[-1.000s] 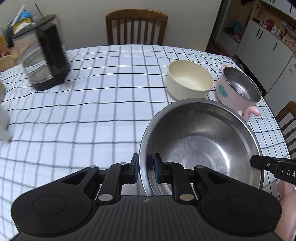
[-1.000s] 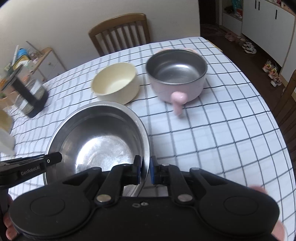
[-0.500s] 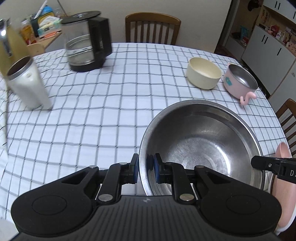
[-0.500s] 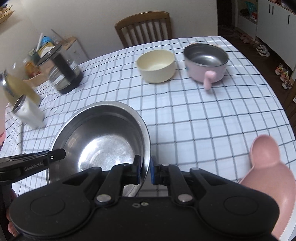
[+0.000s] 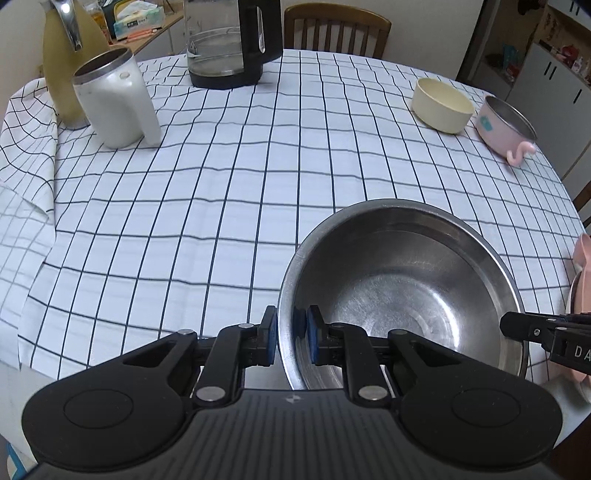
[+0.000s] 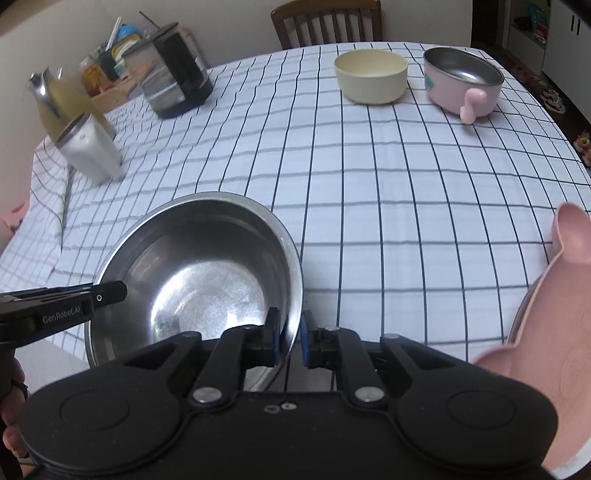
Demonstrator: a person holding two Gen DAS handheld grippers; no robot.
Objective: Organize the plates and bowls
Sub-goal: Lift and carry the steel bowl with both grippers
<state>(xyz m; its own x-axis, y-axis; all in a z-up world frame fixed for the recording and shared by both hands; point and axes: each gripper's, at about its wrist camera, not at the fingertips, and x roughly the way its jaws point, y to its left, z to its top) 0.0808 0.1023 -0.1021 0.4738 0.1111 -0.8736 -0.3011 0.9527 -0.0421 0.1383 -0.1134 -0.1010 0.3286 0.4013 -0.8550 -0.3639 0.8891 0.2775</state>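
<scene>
A large steel bowl [image 5: 402, 295] is held over the near edge of the checked table [image 5: 221, 184]. My left gripper [image 5: 291, 341] is shut on its left rim. My right gripper [image 6: 290, 338] is shut on its right rim, and the bowl shows in that view too [image 6: 199, 273]. A cream bowl [image 5: 441, 105] and a pink steel-lined bowl with a handle [image 5: 504, 127] stand at the far right; both show in the right wrist view, the cream bowl [image 6: 371, 75] and the pink bowl [image 6: 463, 83]. A pink plate with an ear-shaped tab [image 6: 546, 354] lies at the near right.
A glass kettle [image 5: 231, 40], a white steel-lined jug [image 5: 114, 99] and a yellow flask [image 5: 68, 55] stand at the far left. A wooden chair [image 5: 336, 33] is behind the table. White cabinets [image 5: 550, 85] stand to the right.
Both grippers have pulled the steel bowl back toward the near edge of the table. The cream and pink bowls now lie farther away, and the jug and flask have come into view.
</scene>
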